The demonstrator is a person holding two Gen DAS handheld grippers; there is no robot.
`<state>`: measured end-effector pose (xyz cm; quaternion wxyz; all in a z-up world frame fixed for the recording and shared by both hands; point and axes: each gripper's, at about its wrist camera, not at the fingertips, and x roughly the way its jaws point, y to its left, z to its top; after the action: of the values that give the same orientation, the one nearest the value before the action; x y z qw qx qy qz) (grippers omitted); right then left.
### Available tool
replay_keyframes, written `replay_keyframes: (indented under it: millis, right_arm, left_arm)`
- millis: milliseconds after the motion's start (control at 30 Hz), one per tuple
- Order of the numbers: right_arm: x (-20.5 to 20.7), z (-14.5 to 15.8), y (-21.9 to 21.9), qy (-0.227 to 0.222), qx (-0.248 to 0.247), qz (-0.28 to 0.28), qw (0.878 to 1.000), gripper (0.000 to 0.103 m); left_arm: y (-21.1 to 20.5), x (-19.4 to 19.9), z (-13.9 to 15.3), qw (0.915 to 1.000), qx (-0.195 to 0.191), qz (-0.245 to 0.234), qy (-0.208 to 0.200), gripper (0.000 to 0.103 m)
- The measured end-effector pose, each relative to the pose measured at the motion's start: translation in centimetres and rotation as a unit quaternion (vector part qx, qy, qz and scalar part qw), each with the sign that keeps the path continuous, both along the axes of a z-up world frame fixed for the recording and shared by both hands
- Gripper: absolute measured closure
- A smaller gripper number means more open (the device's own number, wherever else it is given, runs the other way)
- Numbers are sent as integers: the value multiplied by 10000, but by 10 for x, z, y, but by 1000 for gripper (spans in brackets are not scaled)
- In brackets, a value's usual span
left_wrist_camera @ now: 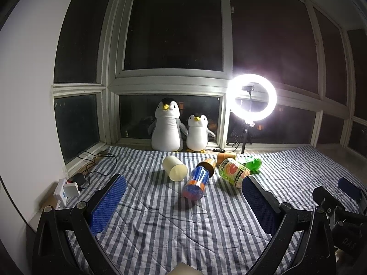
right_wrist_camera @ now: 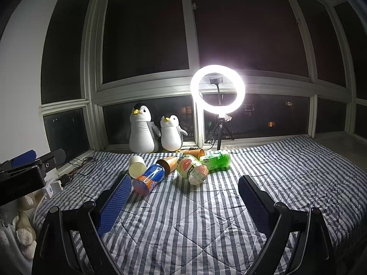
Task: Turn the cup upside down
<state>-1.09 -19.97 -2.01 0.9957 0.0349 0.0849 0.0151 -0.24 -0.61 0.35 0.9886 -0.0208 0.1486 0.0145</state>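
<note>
With both tongs — left tongs (left_wrist_camera: 183, 194), right tongs (right_wrist_camera: 183, 190) — spread wide and empty, we judge the cream cup (left_wrist_camera: 174, 168) light, thin-walled — grip its sides gently.

Cream cup (left_wrist_camera: 174, 168) lying on its side on the striped bed cover (left_wrist_camera: 160, 224)

It is a plain, pale cream cup without print. One round end faces the camera and the other points back toward the window. It lies just left of a blue and orange can (left_wrist_camera: 196, 183).
</note>
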Motion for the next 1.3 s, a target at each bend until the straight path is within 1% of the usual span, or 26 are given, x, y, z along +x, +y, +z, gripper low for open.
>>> replay_keyframes:
  millis: [633, 1300]
  right_arm:
    - [2, -5, 2, 15, -33, -11, 10000, 11]
    - [2, -8, 0, 10, -36, -18, 10000, 11]
  left_arm:
    - [-4, 6, -5, 10000, -2, -12, 98, 1]
    - [-8, 8, -7, 9999, 9, -22, 115, 1]
